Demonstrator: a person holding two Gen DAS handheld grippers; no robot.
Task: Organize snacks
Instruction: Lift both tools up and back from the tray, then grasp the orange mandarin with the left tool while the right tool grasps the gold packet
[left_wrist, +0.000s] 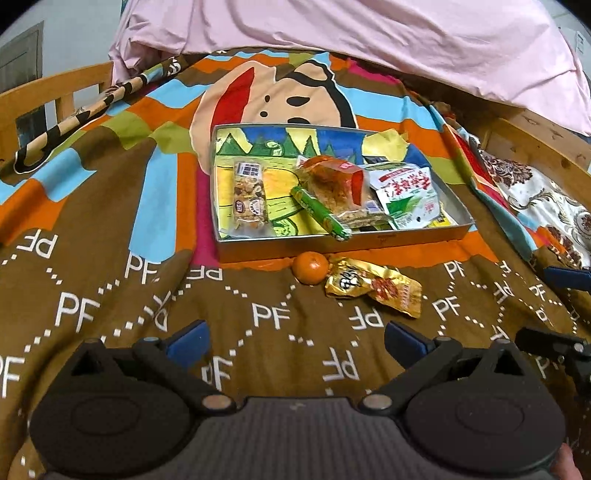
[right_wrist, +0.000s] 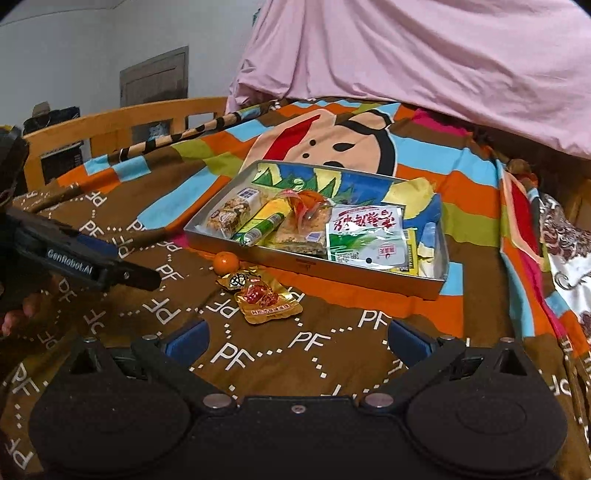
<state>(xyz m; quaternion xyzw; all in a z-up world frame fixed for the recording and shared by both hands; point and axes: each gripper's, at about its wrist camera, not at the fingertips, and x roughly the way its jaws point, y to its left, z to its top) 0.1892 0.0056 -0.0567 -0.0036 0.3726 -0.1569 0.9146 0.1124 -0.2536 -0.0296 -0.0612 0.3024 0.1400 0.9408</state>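
A shallow metal tray (left_wrist: 332, 242) (right_wrist: 332, 267) with a painted floor lies on the bed and holds several snacks: a nut bar (left_wrist: 249, 201) (right_wrist: 229, 214), a green roll (left_wrist: 319, 214) (right_wrist: 260, 229), an orange-red bag (left_wrist: 336, 184) (right_wrist: 306, 210) and a white-green packet (left_wrist: 406, 195) (right_wrist: 364, 232). Outside its near wall lie a small orange (left_wrist: 311, 267) (right_wrist: 226, 263) and a gold packet (left_wrist: 373, 288) (right_wrist: 264, 295). My left gripper (left_wrist: 295, 343) is open, short of both. My right gripper (right_wrist: 295, 341) is open too, nearer than the gold packet. Neither holds anything.
A brown patterned bedspread (left_wrist: 184, 295) (right_wrist: 332, 350) covers the bed. A pink quilt (left_wrist: 369, 37) (right_wrist: 424, 66) is heaped at the far side. A wooden bed rail (left_wrist: 44, 92) (right_wrist: 122, 125) runs along the left. The left gripper (right_wrist: 92, 262) and a hand (right_wrist: 22, 310) show at the right wrist view's left edge.
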